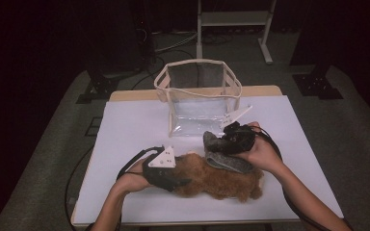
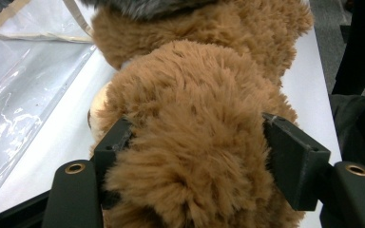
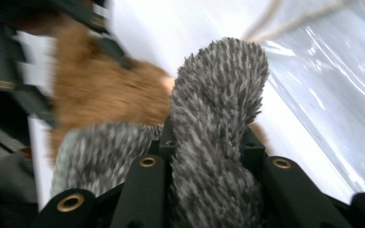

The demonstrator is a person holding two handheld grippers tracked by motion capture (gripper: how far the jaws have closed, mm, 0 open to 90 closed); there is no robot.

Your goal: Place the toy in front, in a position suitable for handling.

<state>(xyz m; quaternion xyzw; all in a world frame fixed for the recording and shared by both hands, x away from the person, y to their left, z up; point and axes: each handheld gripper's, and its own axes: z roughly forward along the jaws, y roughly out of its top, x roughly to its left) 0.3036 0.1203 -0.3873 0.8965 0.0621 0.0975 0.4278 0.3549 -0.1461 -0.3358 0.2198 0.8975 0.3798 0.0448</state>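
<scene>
A brown plush toy [image 1: 219, 180] lies on the white table top [image 1: 135, 130] near its front edge. My left gripper [image 1: 180, 182] is shut on the toy's left end; in the left gripper view the brown fur [image 2: 190, 142] bulges between both black jaws. A grey fuzzy slipper-like piece [image 1: 221, 156] rests across the toy's top, and my right gripper [image 1: 217, 142] is shut on its raised end. Close up, the grey pile [image 3: 214, 123] stands up between the right jaws. A clear plastic bag with beige trim [image 1: 197, 96] stands open just behind both hands.
The bag's clear wall [image 2: 24, 95] lies close to the left of the plush toy. Beyond the table are dark floor, cables and a white metal frame [image 1: 233, 24]. Bare table top spreads left of the bag and along the right side.
</scene>
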